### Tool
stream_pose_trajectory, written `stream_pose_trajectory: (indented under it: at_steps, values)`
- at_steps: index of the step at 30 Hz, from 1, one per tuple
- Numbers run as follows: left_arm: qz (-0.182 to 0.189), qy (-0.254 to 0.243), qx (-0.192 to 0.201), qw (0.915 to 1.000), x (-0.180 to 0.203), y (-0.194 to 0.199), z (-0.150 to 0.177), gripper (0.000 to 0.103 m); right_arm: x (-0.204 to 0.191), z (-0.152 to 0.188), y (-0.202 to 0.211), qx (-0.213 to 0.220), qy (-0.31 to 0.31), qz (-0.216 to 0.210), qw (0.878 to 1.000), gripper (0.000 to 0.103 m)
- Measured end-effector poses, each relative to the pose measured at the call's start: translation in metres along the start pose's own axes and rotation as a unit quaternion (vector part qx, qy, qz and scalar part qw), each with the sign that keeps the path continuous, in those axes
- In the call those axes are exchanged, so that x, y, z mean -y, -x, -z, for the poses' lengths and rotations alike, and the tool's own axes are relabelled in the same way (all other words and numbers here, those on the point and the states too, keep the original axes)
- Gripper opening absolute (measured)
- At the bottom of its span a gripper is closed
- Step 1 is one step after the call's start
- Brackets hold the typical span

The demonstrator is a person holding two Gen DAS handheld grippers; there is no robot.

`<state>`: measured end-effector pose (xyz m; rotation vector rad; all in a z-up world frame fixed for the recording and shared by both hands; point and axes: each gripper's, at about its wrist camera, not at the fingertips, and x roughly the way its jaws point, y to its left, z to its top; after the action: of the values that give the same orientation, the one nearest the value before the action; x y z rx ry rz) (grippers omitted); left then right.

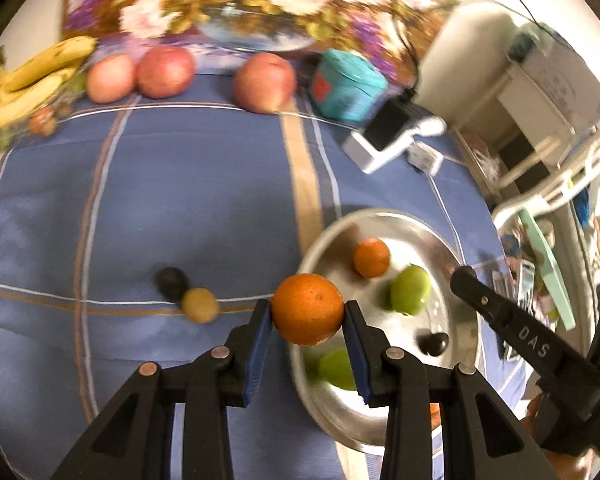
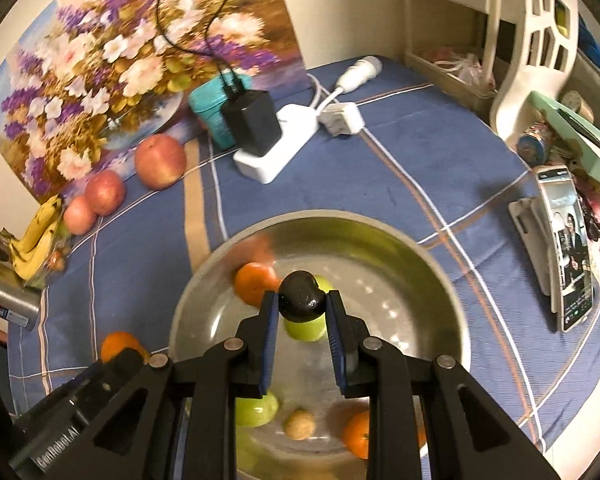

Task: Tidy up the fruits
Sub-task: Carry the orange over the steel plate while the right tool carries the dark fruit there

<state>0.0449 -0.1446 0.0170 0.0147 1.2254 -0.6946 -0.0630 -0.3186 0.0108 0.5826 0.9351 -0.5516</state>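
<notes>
My left gripper [image 1: 306,312] is shut on an orange [image 1: 307,309] and holds it above the left rim of the steel bowl [image 1: 328,240]. My right gripper [image 2: 302,302] is shut on a dark plum [image 2: 302,297] and holds it over the middle of the bowl [image 2: 420,248]. The bowl holds a small orange [image 1: 371,257], green fruits [image 1: 410,290] and a dark fruit [image 1: 433,343]. In the right wrist view it also holds a tan fruit [image 2: 299,424] and another orange [image 2: 357,434]. A dark fruit [image 1: 172,283] and a tan fruit [image 1: 199,305] lie on the blue cloth to the left.
Three apples [image 1: 265,82] and bananas [image 1: 32,80] lie along the far edge by a flower painting [image 2: 112,56]. A teal box [image 1: 346,84], a power strip with a black charger [image 2: 256,124] and a phone on a stand [image 2: 572,248] are at the right.
</notes>
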Motion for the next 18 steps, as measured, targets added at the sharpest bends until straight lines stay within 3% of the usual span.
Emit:
stream_pose_trajectory:
  at_steps: [8,18]
  values:
    - [-0.001,-0.035,-0.012,0.9993,0.022,-0.015,0.008,0.039,0.001,0.002,0.0,-0.005,0.005,-0.003,1.0,0.025]
    - [-0.007,-0.047,-0.043,0.998,0.027,-0.036,0.013,0.039,-0.002,0.012,-0.024,-0.057,0.016,0.001,0.998,0.025]
